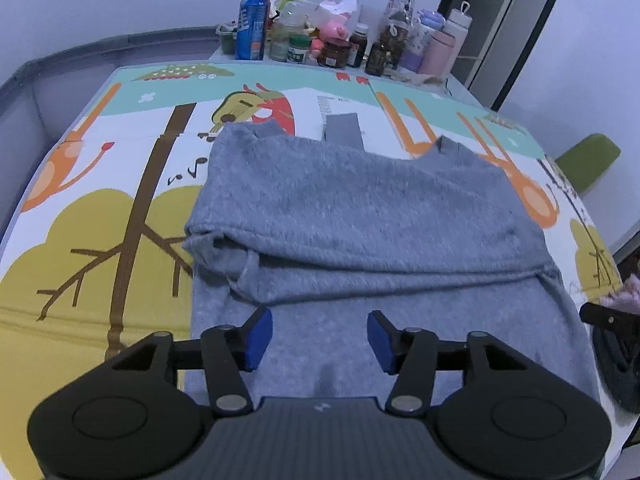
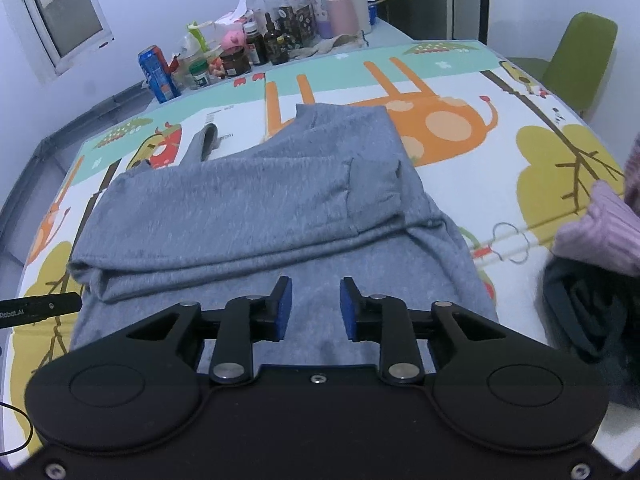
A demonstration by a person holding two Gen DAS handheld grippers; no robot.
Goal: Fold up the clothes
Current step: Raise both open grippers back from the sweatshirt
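A soft, fuzzy grey garment [image 1: 360,216] is lying across the middle of the counter [image 1: 100,240], which is wearing a glossy cartoon mat of trees and orange animals. The upper part of the garment is lying folded over the lower, forming a thick rolled edge, with ribbed strips poking out at the far side. The left gripper [image 1: 320,340] is hovering over the near cloth, its blue-padded fingers [image 1: 258,338] standing wide apart and holding nothing. The right gripper [image 2: 315,308] is hovering likewise, fingers [image 2: 283,308] parted with a narrower gap, empty. At the far edge, a blue can [image 1: 252,28], dark jars, a pink pig figure [image 1: 334,32] and pastel bottles are crowding together; their labels are too blurred to read. A pink knitted item [image 2: 600,232] is resting at the right. "Robot.AI" is showing on the black bar at the right view's left edge.
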